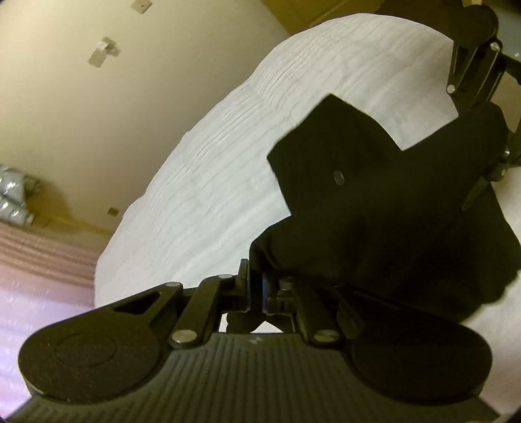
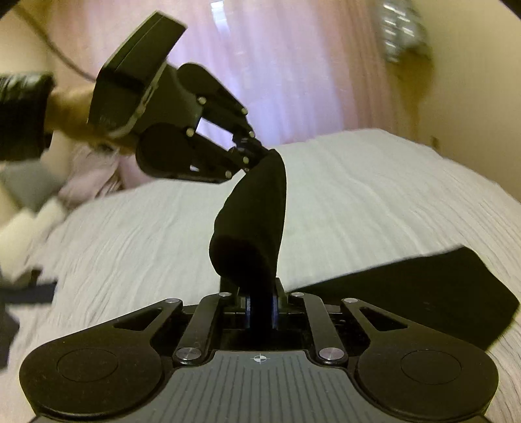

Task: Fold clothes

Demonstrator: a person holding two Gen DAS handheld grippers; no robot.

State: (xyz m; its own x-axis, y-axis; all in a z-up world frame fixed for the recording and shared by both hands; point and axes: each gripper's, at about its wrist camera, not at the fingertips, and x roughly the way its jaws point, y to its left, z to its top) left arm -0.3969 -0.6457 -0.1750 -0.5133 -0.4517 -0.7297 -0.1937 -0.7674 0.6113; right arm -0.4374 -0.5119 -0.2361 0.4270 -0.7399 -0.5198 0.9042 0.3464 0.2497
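Note:
A black garment [image 1: 374,211] hangs stretched between my two grippers above a white ribbed bedspread [image 1: 244,146]. My left gripper [image 1: 255,289] is shut on one edge of it. The right gripper [image 1: 465,101] shows at the top right, meeting the cloth's far edge. In the right wrist view the right gripper [image 2: 260,306] is shut on a rolled fold of the black garment [image 2: 254,221]. That fold rises to the left gripper [image 2: 257,153], which pinches its upper end. Another part of the garment [image 2: 423,293] lies flat on the bedspread [image 2: 358,195] at the right.
A hand [image 2: 71,101] in a black sleeve [image 2: 22,114] holds the left gripper. Pink curtains [image 2: 293,65] hang behind the bed. Pale pillows [image 2: 84,182] lie at the left. A shiny silver object [image 2: 400,29] sits by the beige wall.

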